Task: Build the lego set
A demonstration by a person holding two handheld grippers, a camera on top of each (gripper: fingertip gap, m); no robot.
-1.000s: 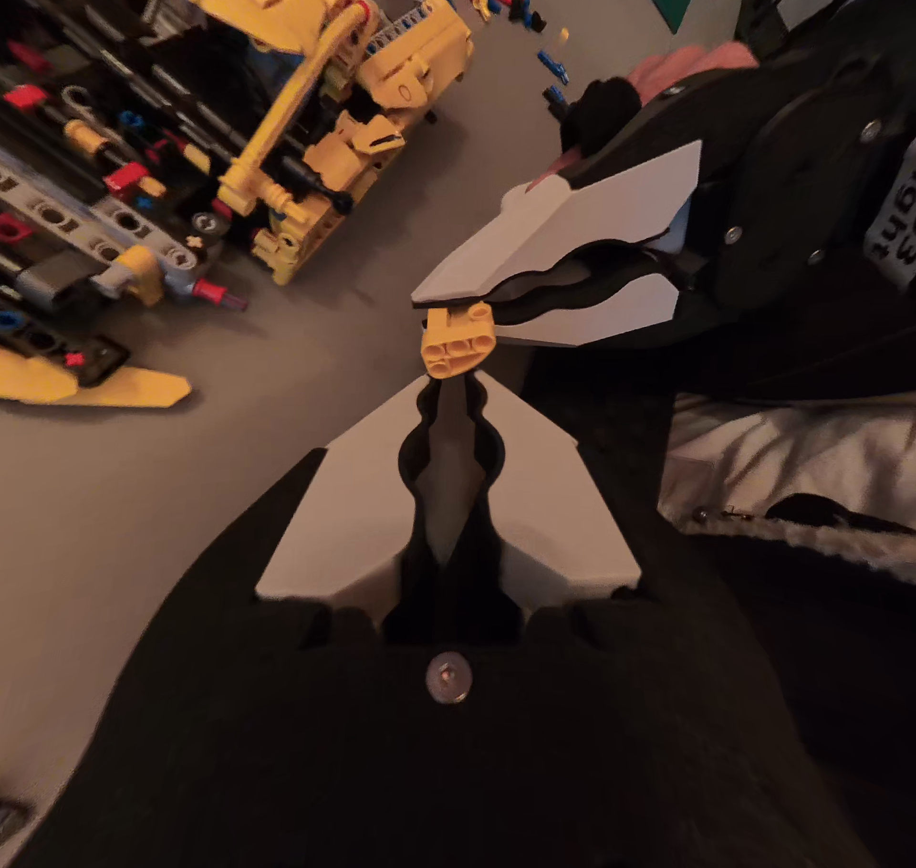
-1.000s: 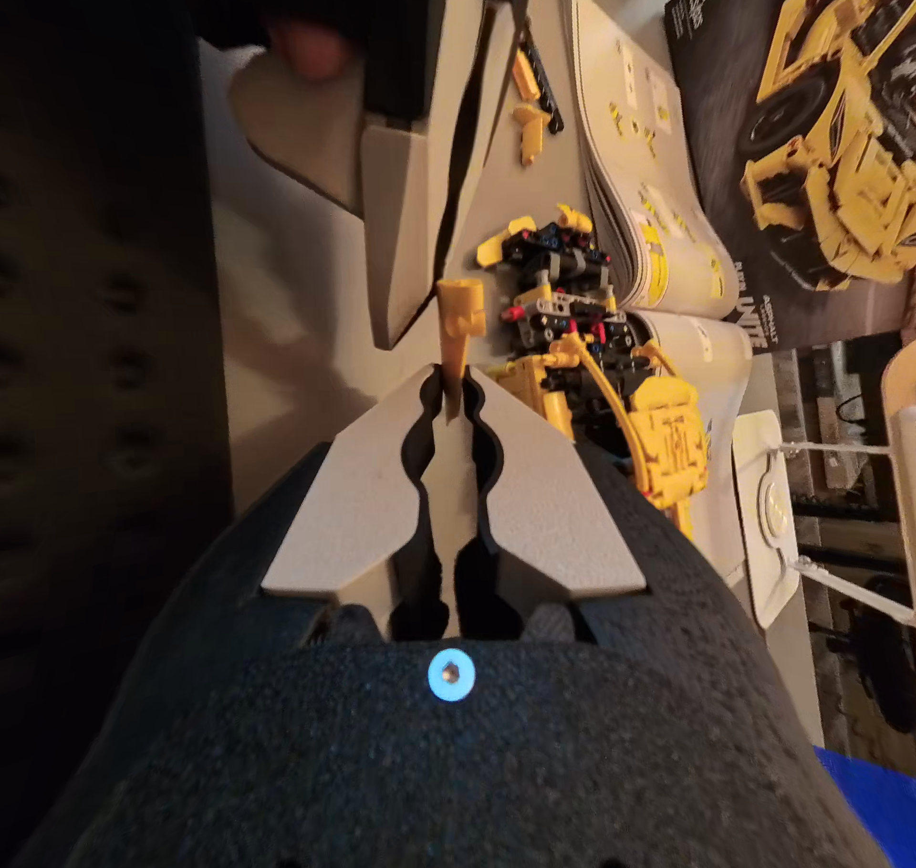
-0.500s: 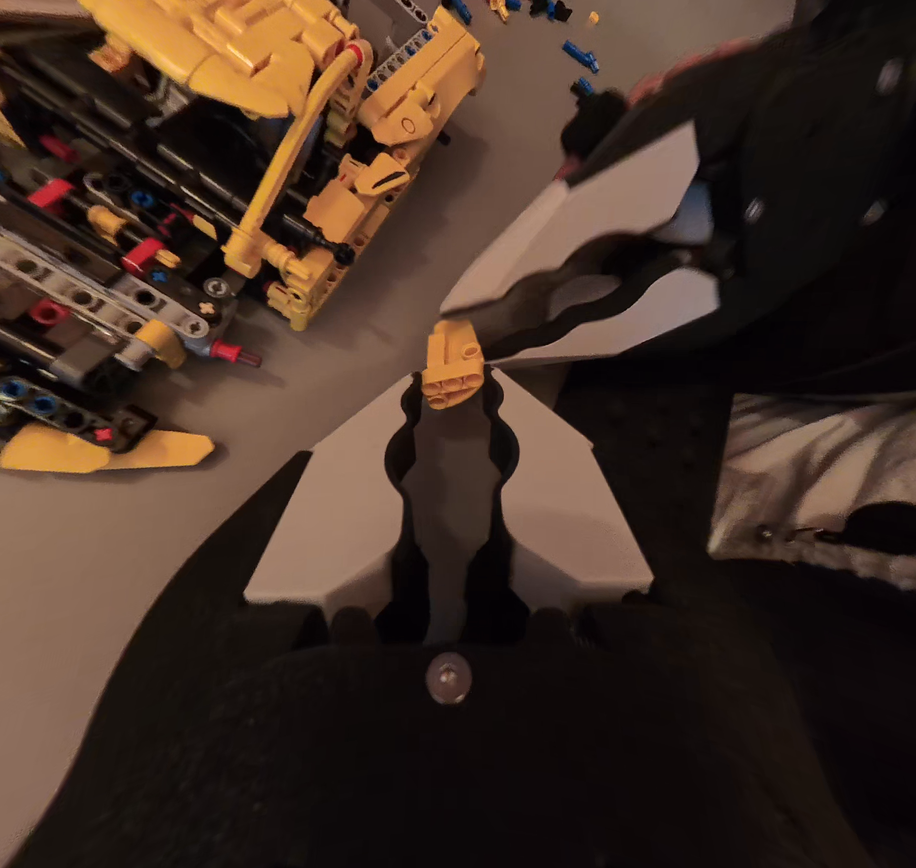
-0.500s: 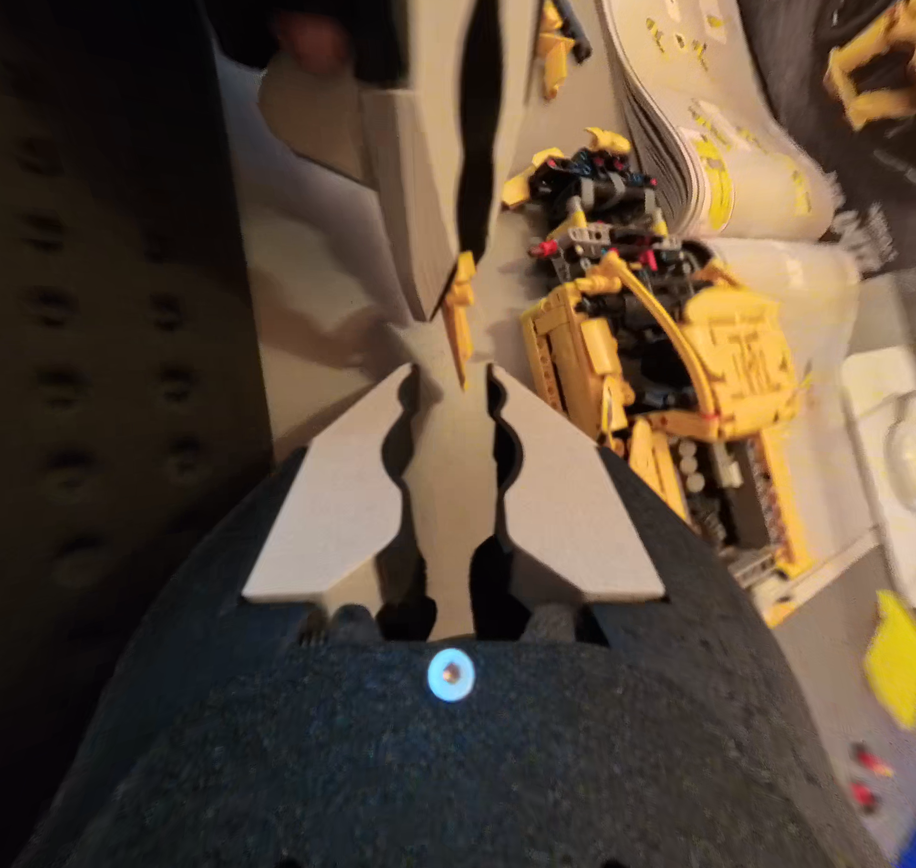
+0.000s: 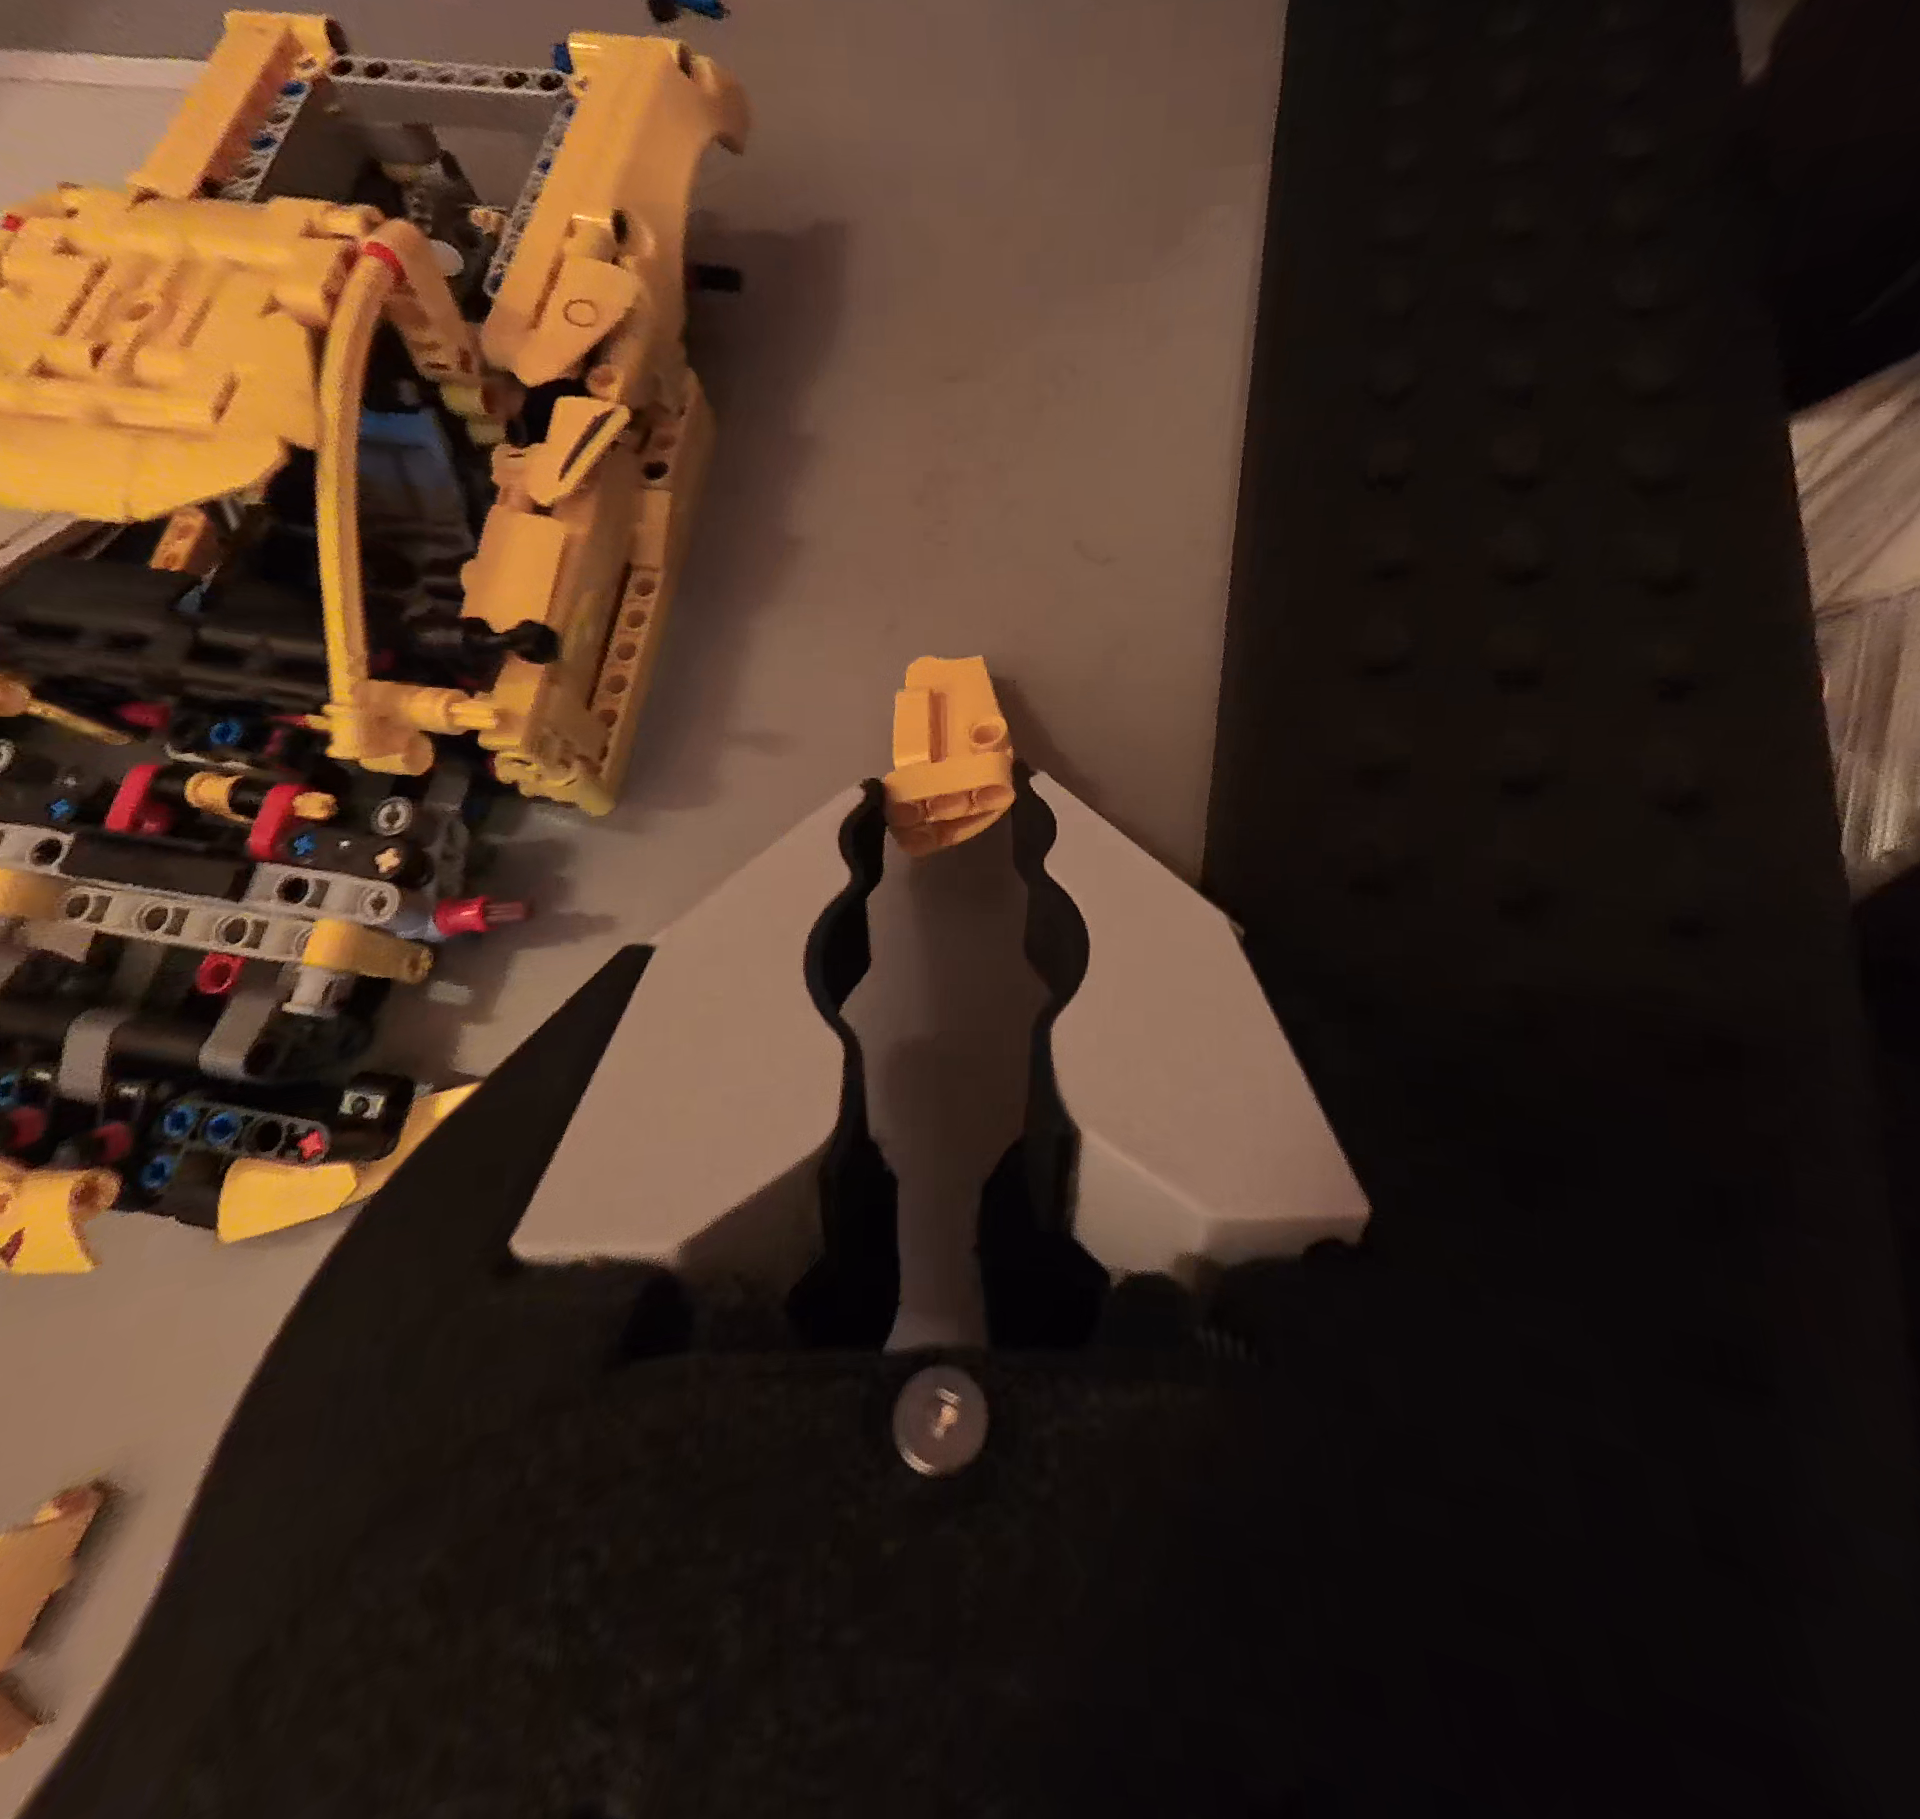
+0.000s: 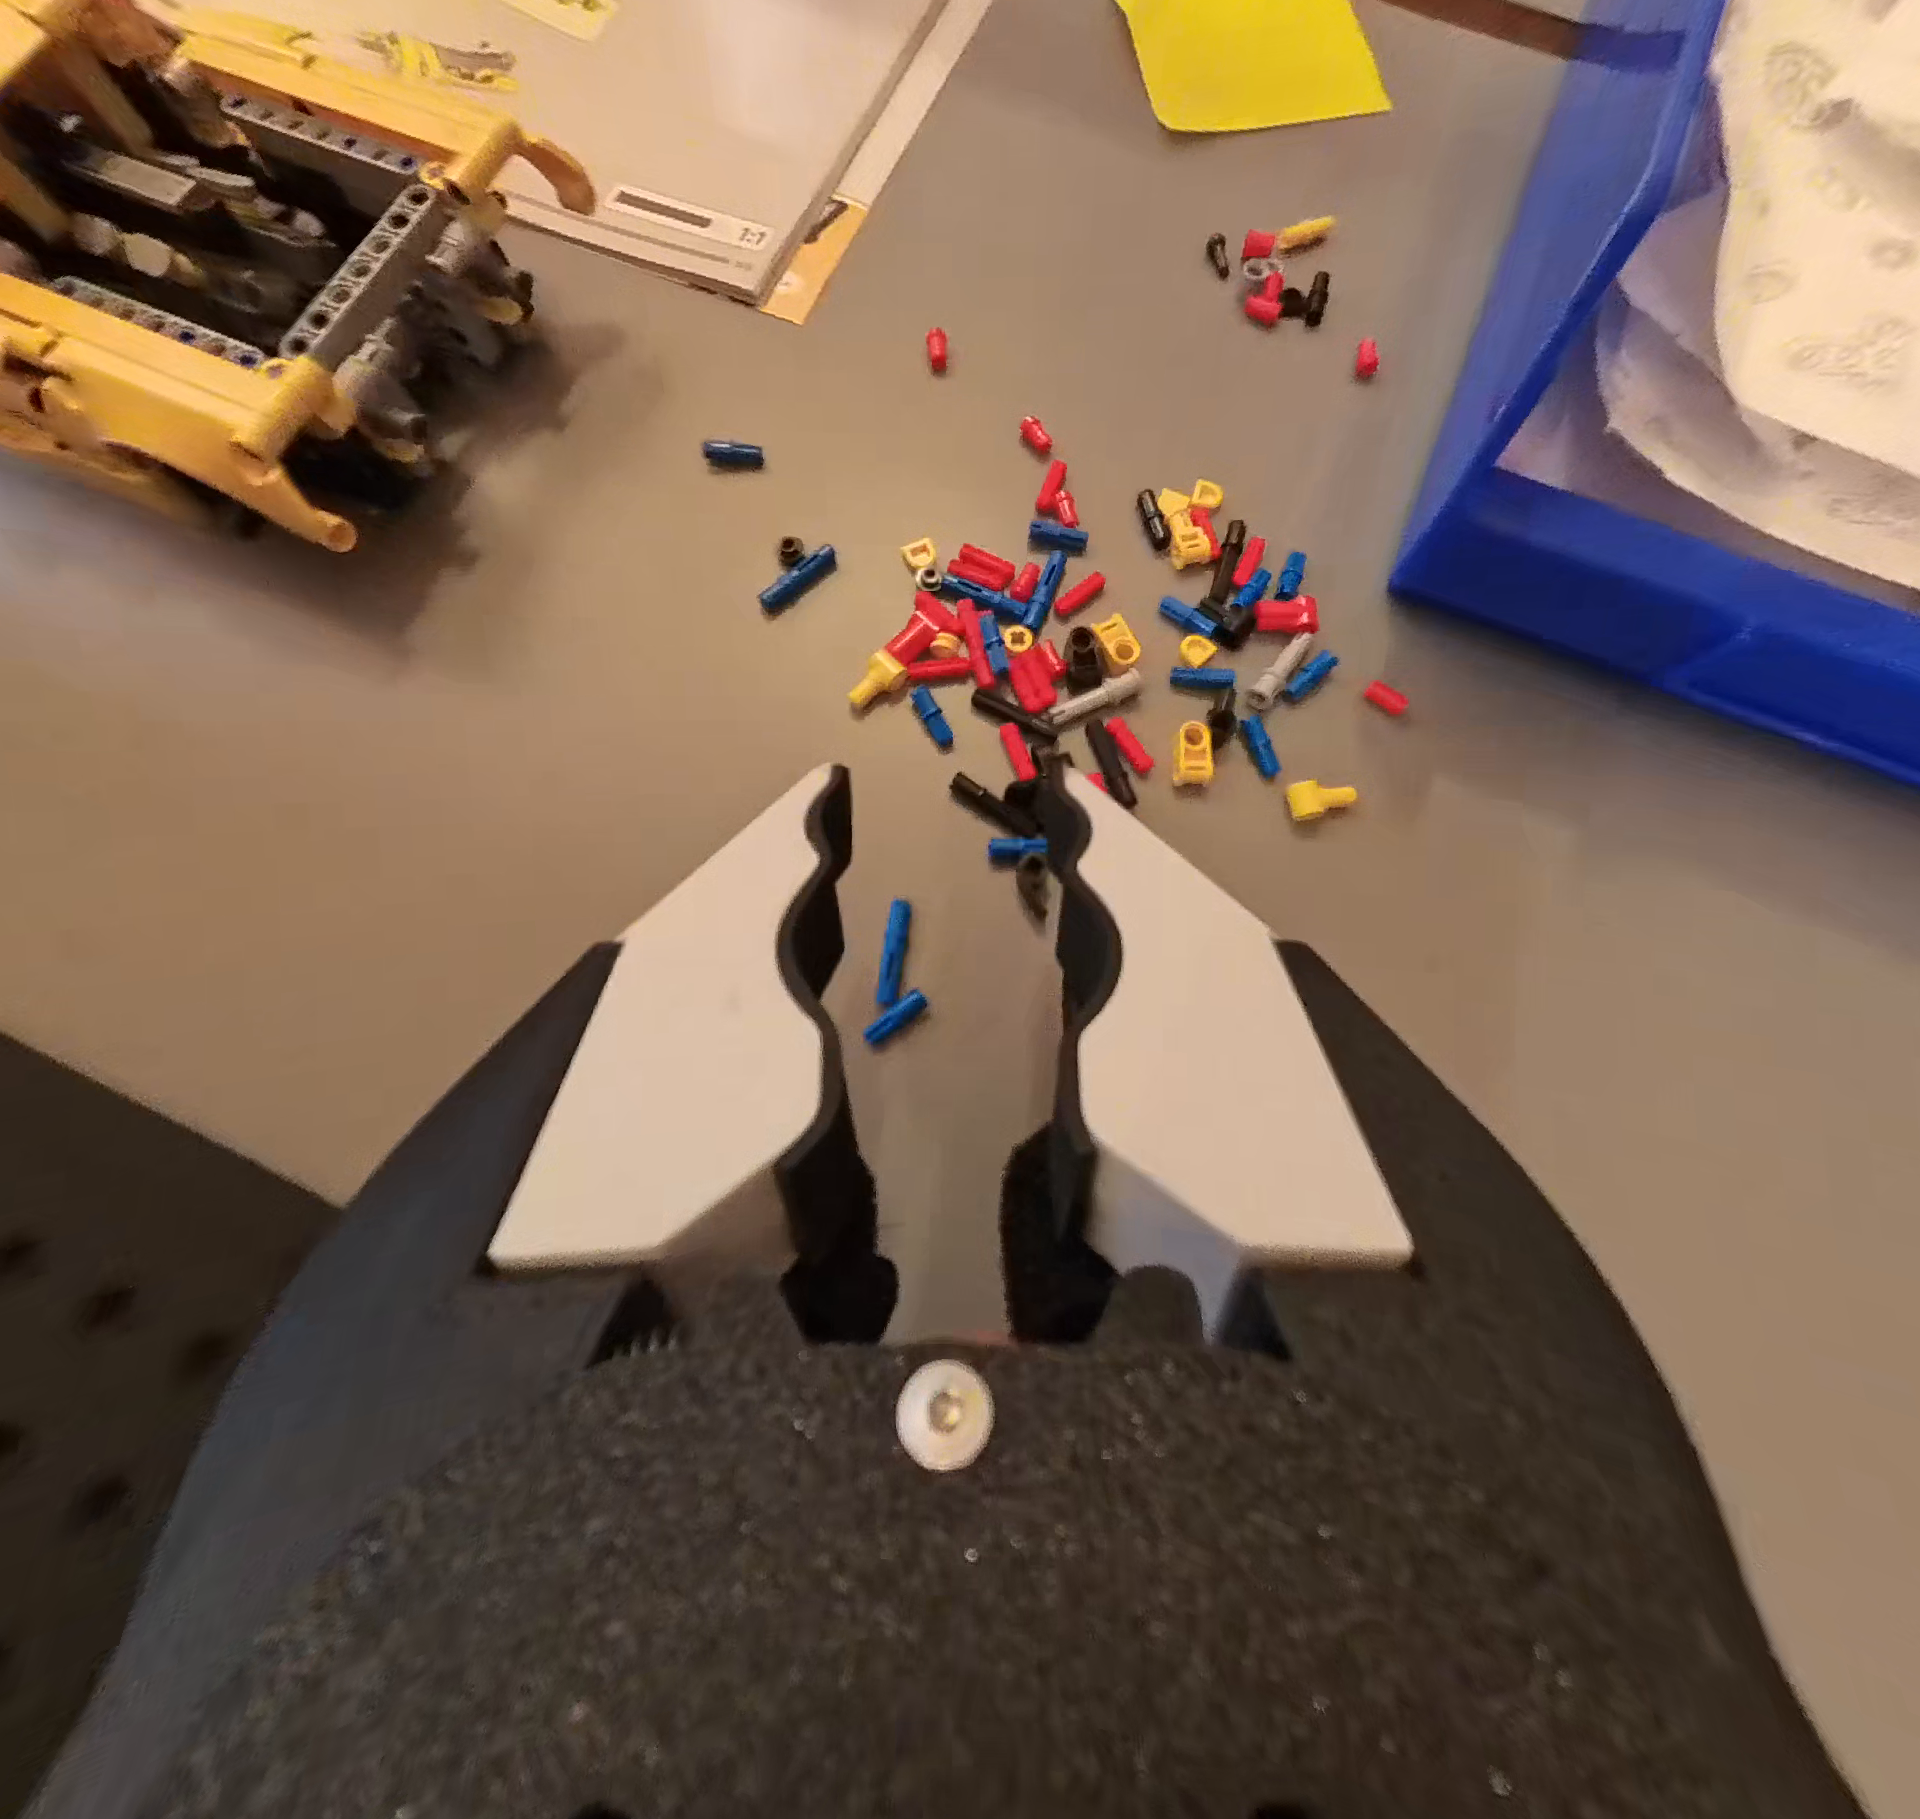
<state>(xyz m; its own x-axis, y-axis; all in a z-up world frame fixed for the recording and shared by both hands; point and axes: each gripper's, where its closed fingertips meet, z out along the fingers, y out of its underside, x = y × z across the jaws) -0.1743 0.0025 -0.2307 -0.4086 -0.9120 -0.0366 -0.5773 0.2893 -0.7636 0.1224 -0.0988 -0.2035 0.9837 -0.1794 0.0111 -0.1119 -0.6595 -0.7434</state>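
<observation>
Biggest risk here: the left gripper (image 5: 948,782) is clamped on the small yellow piece (image 5: 951,756) by its very tips only, so any twist or bump against the model could pop it loose onto the surface (image 5: 987,398). The half-built yellow model (image 5: 416,481) sits off at about 10 o'clock from that gripper, well apart.

The right gripper (image 6: 956,782) hangs with its fingers apart and nothing in them, and the pile of loose pins (image 6: 1091,637) lies just past its tips at 12 to 1 o'clock. They're crowded, so it might grab two. Bit blurry, hard to say which pin it's after.
</observation>
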